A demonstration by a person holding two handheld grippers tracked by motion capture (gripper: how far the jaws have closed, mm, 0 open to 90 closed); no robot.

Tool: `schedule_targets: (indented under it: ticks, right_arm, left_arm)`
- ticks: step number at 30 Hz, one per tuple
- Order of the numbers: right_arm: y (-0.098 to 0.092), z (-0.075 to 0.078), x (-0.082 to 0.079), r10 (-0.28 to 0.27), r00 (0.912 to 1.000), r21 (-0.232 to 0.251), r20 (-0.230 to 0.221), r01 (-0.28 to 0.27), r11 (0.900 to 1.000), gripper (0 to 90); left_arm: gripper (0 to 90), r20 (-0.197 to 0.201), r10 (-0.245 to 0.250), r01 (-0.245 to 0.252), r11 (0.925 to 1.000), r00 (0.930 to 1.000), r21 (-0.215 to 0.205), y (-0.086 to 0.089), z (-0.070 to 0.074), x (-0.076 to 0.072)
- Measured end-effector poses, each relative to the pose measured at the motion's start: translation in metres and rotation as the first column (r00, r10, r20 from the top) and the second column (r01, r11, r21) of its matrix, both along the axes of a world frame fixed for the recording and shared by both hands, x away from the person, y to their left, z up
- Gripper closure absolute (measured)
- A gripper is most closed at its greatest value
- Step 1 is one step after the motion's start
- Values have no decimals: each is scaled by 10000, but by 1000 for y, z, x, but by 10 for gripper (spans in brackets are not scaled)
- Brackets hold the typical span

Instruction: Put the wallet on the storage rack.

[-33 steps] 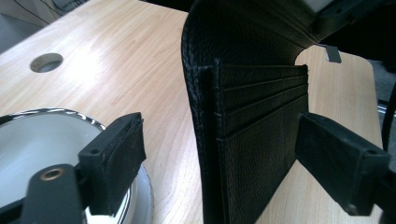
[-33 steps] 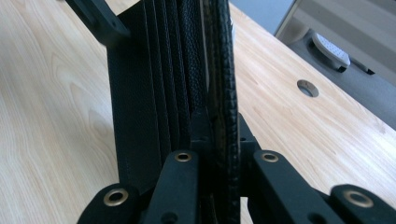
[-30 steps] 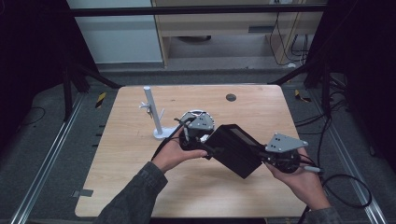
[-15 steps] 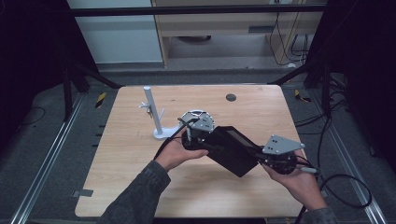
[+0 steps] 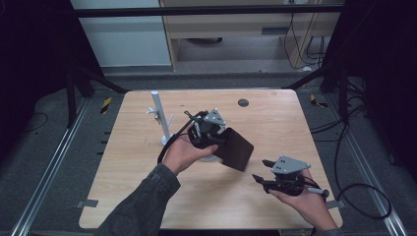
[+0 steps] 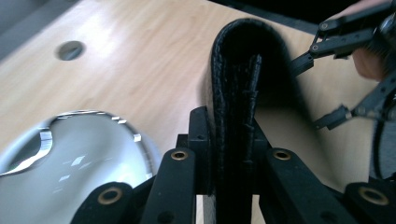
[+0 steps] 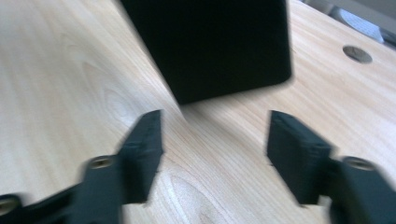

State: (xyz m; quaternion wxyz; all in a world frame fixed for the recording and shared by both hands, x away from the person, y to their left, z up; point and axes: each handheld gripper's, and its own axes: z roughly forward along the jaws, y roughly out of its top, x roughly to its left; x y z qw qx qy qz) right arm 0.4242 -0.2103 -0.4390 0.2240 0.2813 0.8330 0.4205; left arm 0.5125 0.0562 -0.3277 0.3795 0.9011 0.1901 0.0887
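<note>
A black leather case (image 5: 237, 149) hangs above the middle of the table, and my left gripper (image 5: 220, 139) is shut on its near end. In the left gripper view the case (image 6: 238, 79) stands edge-on with the jaws of the left gripper (image 6: 231, 140), which have just been closing, pressed on both sides. My right gripper (image 5: 260, 170) is low at the front right, apart from the case. Its jaws have just been opening and stand open with nothing between them. The right gripper view shows the right gripper (image 7: 215, 140) over bare wood, the case (image 7: 210, 42) ahead.
A white post on a stand (image 5: 160, 115) rises at the left of the wooden table (image 5: 295, 128). A shiny round white object (image 6: 79, 158) lies under my left hand. A dark round hole (image 5: 243, 103) sits near the far edge.
The right gripper has let go of the case, opened, and dropped toward the front right. The left gripper has closed on the case and lifted it a little.
</note>
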Motion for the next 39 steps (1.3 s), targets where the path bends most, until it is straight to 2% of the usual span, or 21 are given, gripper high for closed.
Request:
schedule_targets:
  ticks: [1,3,5,6,7,9,11,12,13,14,15,16,17,18,19,21,22,26,29,30,39]
  right_arm:
    - [0,0,0,0,10000,0,0,0,10000,341]
    - [-1,-10,2,-318,9995,237,-59,320,9992,284]
    - [-3,-21,10,-1334,9904,427,-349,1349,9899,228]
    - [-5,-24,13,-1670,9846,539,-511,1697,9840,202]
    - [-7,-30,18,-2192,9723,622,-807,2244,9725,167]
    - [-11,-38,24,-2811,9532,561,-1111,2884,9559,151]
    - [-15,-46,30,-3423,9256,417,-1619,3530,9347,119]
    - [-17,-49,31,-3574,9185,363,-1691,3682,9290,118]
    - [-20,-54,32,-3869,9031,276,-1861,3985,9168,113]
    - [-20,-54,32,-3869,9031,276,-1861,3985,9168,113]
    - [-21,-56,33,-3970,8963,261,-1979,4096,9119,108]
    - [-22,-58,34,-4157,8842,289,-2133,4310,9019,106]
    - [-24,-61,36,-4457,8633,297,-2367,4649,8849,95]
    - [-24,-61,37,-4566,8574,259,-2373,4755,8794,94]
    - [-24,-61,37,-4566,8574,259,-2373,4755,8794,94]
    - [-24,-65,40,-4899,8365,6,-2453,5055,8628,91]
    - [-23,-68,41,-5003,8300,-103,-2466,5139,8578,87]
    - [-22,-70,42,-5051,8286,-306,-2416,5137,8574,74]
    - [-20,-71,42,-5065,8318,-395,-2272,5118,8582,64]
    - [-18,-73,41,-5088,8348,-386,-2106,5129,8576,49]
    - [-18,-74,42,-5098,8345,-329,-2089,5150,8565,45]
  left_arm:
    - [793,30,81,-81,9999,10000,92,2,5,0]
    - [793,285,341,-354,9984,9990,440,7,17,1]
    - [793,254,431,-441,9982,9987,404,13,24,3]
    - [793,242,596,-603,9977,9979,298,17,29,4]
    - [792,237,640,-647,9975,9977,270,20,33,5]
    - [792,321,877,-883,9960,9956,168,26,42,7]
    - [792,404,1040,-1050,9942,9938,222,32,52,9]
    - [792,461,1142,-1152,9931,9924,200,34,56,11]
    - [792,480,1220,-1228,9923,9914,143,36,59,11]
    - [792,503,1271,-1278,9917,9906,129,37,62,12]
    - [792,547,1382,-1388,9903,9889,71,39,67,13]
    - [792,599,1455,-1461,9893,9876,59,40,71,14]
    - [792,639,1525,-1533,9881,9862,83,41,74,15]
    - [792,685,1621,-1630,9866,9844,82,43,78,16]
    - [792,685,1621,-1630,9866,9844,82,43,78,16]
    - [792,767,1747,-1750,9846,9816,-17,44,81,18]
    - [792,810,1789,-1795,9838,9805,9,44,81,19]
    - [792,912,1909,-1936,9808,9774,217,46,79,21]
    - [792,887,1967,-1997,9795,9765,268,49,76,23]
    - [792,884,1997,-2027,9789,9759,257,50,76,23]
    - [792,963,2102,-2170,9739,9729,666,54,65,27]
